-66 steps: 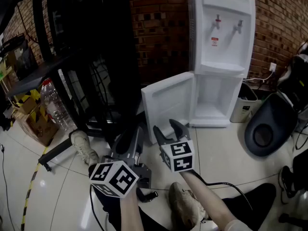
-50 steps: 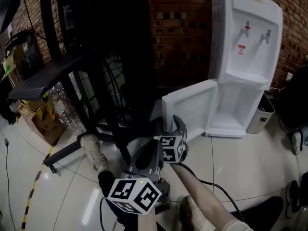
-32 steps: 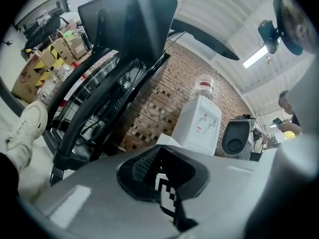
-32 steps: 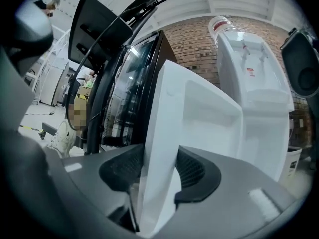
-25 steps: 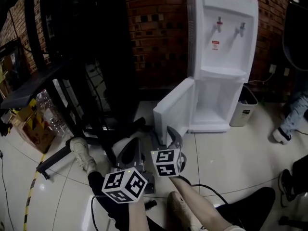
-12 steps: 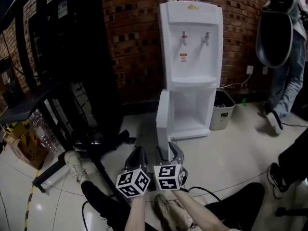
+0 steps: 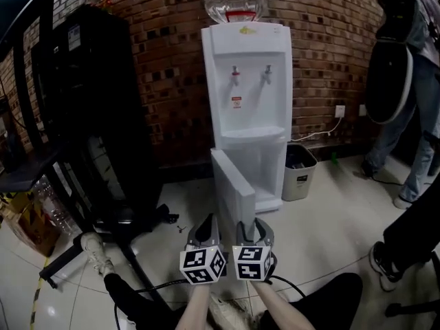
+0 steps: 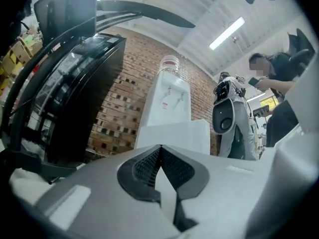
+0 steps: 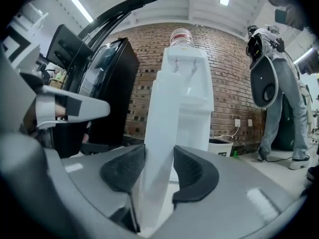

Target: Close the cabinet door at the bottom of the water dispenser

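The white water dispenser stands against the brick wall with a bottle on top. Its bottom cabinet door hangs open and points edge-on toward me. Both grippers sit side by side just in front of the door's free edge. My left gripper is shut with nothing in it, its pads meeting at the tips, left of the door. My right gripper has been closing its jaws. They still stand apart, with the door's edge in the gap. I cannot tell whether the pads touch it.
A tall black cabinet and a black frame with floor legs fill the left. A small bin stands right of the dispenser. A person stands at the far right. My own legs and shoes lie below the grippers.
The view has swung round so the dispenser stands at centre and the door is edge-on. Both grippers have drawn together and moved up to the door's free edge. A person has appeared at right.
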A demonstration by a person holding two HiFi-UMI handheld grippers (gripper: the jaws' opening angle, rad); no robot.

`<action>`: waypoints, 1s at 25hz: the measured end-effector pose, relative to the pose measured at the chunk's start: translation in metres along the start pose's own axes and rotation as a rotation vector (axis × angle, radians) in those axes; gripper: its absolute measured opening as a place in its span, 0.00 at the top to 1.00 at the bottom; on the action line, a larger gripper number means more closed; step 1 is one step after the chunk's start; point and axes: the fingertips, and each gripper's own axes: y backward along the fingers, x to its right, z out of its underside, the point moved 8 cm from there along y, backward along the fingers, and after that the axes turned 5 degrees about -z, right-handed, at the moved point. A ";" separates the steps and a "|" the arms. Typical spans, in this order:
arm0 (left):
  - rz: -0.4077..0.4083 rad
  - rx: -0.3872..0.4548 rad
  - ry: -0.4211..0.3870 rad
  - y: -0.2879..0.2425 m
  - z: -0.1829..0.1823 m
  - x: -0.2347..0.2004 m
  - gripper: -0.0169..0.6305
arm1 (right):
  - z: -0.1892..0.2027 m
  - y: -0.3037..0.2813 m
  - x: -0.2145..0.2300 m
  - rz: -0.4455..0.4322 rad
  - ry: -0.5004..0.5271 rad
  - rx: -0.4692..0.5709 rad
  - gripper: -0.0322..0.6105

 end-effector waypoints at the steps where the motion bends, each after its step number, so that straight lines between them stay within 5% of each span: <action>1: 0.004 -0.001 -0.006 -0.007 0.001 0.009 0.96 | 0.001 0.000 0.006 0.012 -0.003 -0.003 0.67; 10: 0.002 -0.037 0.013 -0.059 0.021 0.045 0.97 | 0.009 -0.011 0.062 0.166 0.038 -0.020 0.75; 25: 0.000 -0.154 -0.024 -0.140 0.068 0.063 0.96 | 0.013 -0.079 0.164 0.271 0.053 -0.004 0.82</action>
